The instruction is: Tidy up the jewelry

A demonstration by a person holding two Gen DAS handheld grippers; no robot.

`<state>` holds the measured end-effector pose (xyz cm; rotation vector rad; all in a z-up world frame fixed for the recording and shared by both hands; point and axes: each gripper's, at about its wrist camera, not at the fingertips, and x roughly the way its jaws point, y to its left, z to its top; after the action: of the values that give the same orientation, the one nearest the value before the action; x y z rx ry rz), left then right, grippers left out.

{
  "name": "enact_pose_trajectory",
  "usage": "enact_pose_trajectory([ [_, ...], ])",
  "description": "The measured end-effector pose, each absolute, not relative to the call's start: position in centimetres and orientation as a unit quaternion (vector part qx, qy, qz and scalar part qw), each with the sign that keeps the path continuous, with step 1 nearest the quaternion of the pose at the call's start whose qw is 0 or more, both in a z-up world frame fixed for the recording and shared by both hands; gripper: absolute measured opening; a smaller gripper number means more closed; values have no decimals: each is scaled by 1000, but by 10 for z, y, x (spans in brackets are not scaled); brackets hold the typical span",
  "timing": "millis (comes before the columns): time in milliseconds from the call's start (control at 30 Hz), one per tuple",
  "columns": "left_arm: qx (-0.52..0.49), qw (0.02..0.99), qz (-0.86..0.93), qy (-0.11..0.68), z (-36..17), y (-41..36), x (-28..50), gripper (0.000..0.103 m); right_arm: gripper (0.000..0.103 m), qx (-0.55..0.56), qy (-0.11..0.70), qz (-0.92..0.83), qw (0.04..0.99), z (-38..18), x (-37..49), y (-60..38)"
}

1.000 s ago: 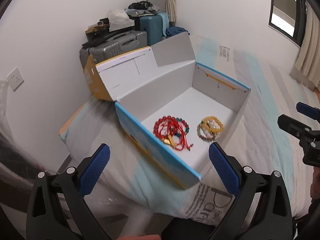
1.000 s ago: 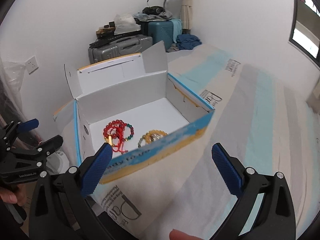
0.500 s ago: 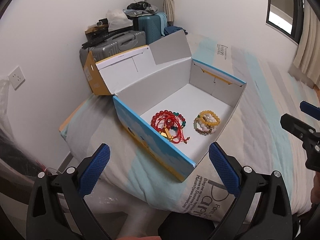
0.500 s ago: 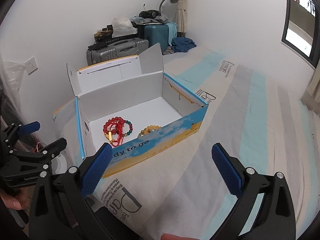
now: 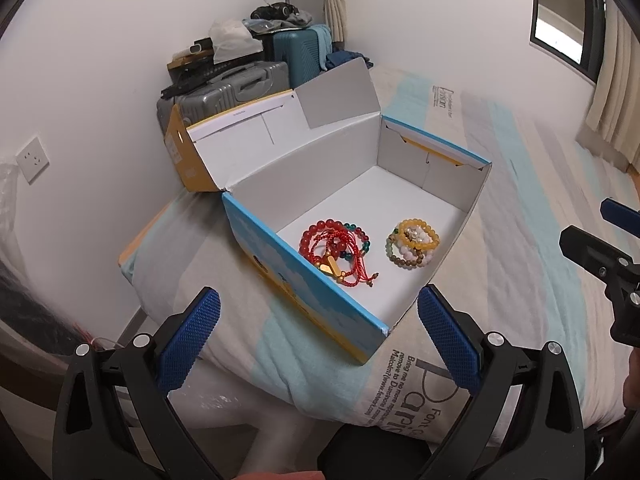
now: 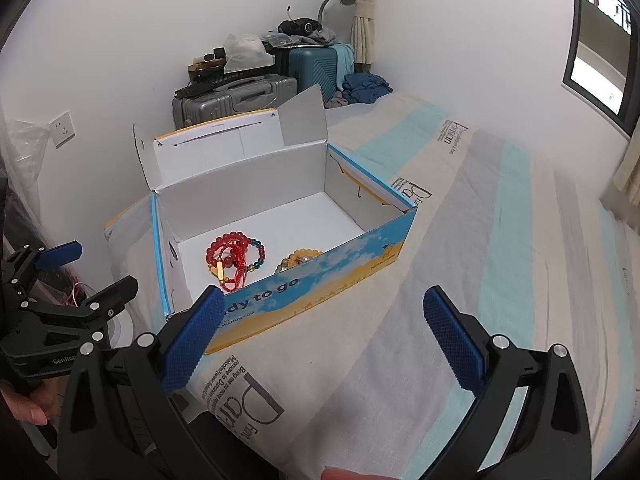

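Both the left gripper (image 5: 318, 336) and the right gripper (image 6: 320, 334) hang agape, empty; the jewelry (image 5: 338, 250) lies in the box (image 5: 304, 280) just ahead; sorting seems done, closing the lid (image 6: 218, 144) likely next.

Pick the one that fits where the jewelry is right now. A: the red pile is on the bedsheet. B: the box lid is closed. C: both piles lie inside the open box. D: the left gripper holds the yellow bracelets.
C: the red bead pile and the yellow bracelets lie apart on the floor of the open box, while the left gripper and right gripper are open and empty.
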<state>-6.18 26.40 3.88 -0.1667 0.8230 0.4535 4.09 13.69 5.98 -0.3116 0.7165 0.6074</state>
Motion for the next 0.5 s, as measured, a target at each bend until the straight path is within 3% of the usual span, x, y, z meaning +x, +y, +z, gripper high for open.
enact_pose_trajectory([
  [500, -77, 890, 217, 393, 39, 263, -62, 97, 96, -149, 347, 290, 879, 57, 40, 136],
])
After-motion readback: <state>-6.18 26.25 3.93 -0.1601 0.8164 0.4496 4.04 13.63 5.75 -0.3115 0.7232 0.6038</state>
